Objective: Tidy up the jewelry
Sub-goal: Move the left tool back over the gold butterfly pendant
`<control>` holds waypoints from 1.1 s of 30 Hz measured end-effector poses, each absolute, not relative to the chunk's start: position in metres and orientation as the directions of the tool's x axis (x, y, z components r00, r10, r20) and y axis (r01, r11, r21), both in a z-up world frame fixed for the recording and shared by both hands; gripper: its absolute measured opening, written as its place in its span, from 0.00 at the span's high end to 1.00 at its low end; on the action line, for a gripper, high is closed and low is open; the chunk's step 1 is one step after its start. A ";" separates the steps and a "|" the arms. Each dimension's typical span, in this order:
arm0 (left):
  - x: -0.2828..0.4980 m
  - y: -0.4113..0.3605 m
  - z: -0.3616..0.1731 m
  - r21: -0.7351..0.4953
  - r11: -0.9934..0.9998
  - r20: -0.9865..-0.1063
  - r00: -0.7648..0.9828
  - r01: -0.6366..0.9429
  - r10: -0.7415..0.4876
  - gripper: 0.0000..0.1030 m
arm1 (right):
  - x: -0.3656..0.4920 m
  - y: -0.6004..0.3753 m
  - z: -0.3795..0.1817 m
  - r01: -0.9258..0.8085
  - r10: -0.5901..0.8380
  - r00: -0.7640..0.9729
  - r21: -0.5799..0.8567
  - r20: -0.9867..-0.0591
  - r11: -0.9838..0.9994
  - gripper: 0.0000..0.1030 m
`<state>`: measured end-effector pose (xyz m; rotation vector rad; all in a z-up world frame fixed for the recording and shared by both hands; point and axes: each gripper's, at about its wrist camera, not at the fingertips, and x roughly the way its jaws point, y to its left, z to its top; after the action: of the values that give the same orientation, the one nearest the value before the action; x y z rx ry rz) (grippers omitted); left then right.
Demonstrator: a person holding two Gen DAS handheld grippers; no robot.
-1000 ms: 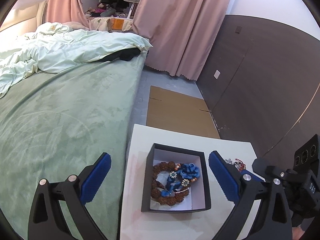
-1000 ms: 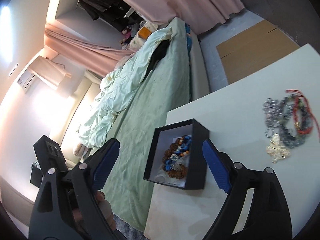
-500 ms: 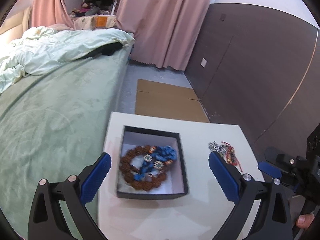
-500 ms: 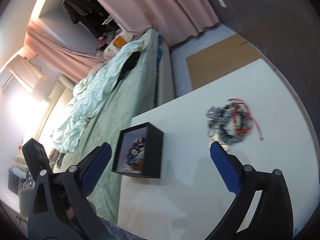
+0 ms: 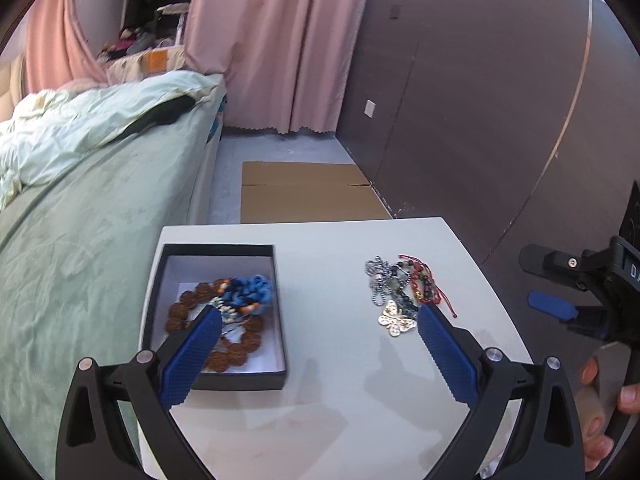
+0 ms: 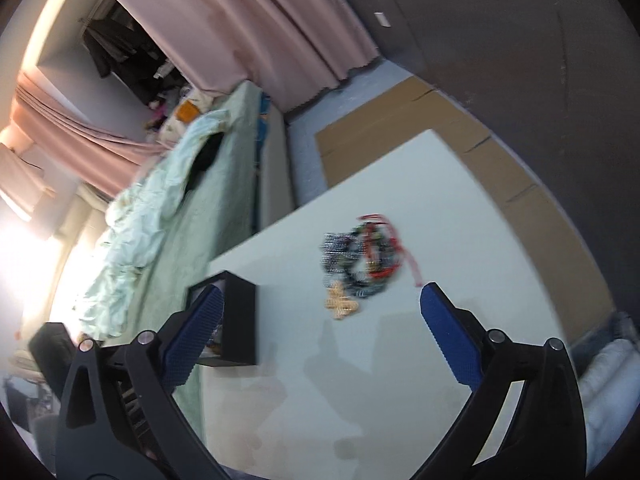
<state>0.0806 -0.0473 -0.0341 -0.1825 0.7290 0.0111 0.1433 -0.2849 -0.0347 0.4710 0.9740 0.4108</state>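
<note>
A black box (image 5: 276, 308) with a white lining sits at the left of the white table (image 5: 332, 400). It holds a brown bead bracelet (image 5: 236, 354) and a blue bead piece (image 5: 250, 290). A loose pile of jewelry (image 5: 404, 288) with a gold butterfly pendant (image 5: 396, 322) lies to the right. My left gripper (image 5: 318, 350) is open and empty above the table between box and pile. My right gripper (image 6: 320, 330) is open and empty, just short of the pile (image 6: 362, 260) and pendant (image 6: 342, 306); the box (image 6: 240, 320) is at its left.
A green bed (image 5: 80, 216) runs along the table's left side. Flattened cardboard (image 5: 308, 192) lies on the floor beyond the table. A dark wall panel (image 5: 480, 120) stands at the right, pink curtains (image 5: 272, 40) behind. The right gripper's body shows in the left wrist view (image 5: 580, 292).
Both grippers have swung to the right, away from the box. The jewelry pile has come to the middle of both views. Both stay open and empty.
</note>
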 end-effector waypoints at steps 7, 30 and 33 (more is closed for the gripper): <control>0.094 -0.066 -0.045 -0.182 0.983 -0.676 0.730 -0.035 -0.099 0.08 | 0.151 -0.318 -0.041 -0.075 0.547 0.480 0.589 -0.686 0.804 0.04; 0.148 -0.114 -0.110 -0.179 0.979 -0.779 0.594 0.100 -0.203 0.24 | 0.189 -0.334 -0.066 -0.001 0.559 0.430 0.619 -0.709 0.786 0.05; 0.153 -0.119 -0.118 -0.164 0.980 -0.790 0.580 0.112 -0.199 0.24 | 0.194 -0.336 -0.069 0.009 0.556 0.426 0.618 -0.713 0.786 0.05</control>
<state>0.1535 -0.1185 -0.1178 -0.1000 0.9352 -0.1820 0.1941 -0.3360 -0.0692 0.5978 1.0895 0.3685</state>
